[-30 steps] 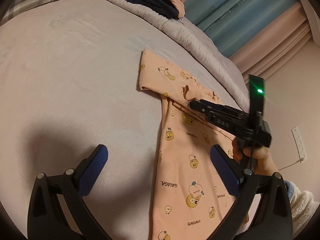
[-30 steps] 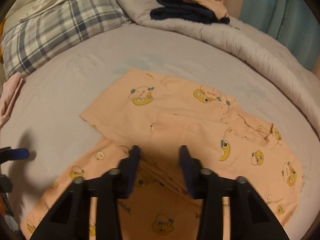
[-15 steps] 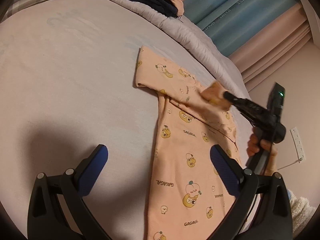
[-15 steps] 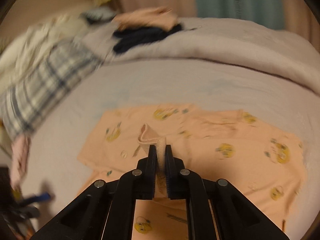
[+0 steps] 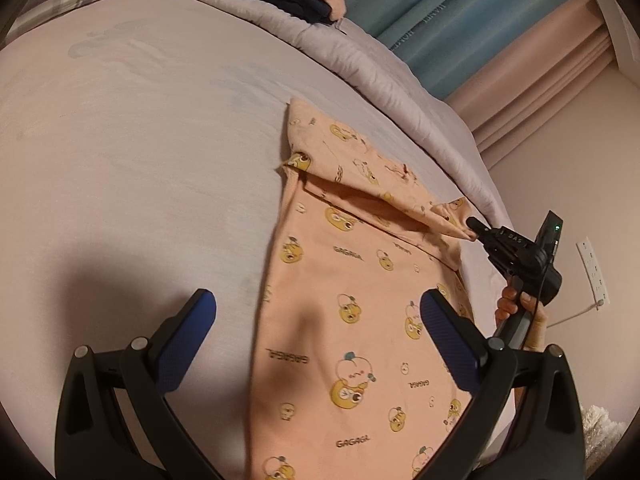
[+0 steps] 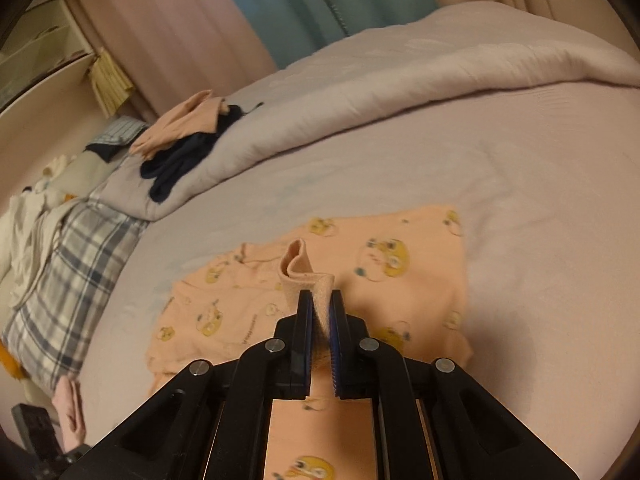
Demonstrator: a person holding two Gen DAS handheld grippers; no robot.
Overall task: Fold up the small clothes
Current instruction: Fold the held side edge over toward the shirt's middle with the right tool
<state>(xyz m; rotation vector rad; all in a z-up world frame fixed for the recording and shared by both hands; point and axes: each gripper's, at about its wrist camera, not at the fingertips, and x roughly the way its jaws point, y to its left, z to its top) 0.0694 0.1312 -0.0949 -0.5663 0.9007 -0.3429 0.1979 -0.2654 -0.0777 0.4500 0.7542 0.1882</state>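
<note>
Moved: sleeve (image 5: 448, 216), drawn out past the garment's edge. Right gripper (image 6: 320, 300): clamped on sleeve cuff. Left gripper (image 5: 316, 320): jaws wide, empty, above peach shirt (image 5: 352, 320) lying flat on bed (image 5: 140, 160).

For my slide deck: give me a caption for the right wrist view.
Right gripper shut on a cuff of the peach printed garment, lifted above the bed.

Plaid pillow (image 6: 60, 272) beside grey duvet (image 6: 360, 96); curtains (image 5: 480, 20) behind.
</note>
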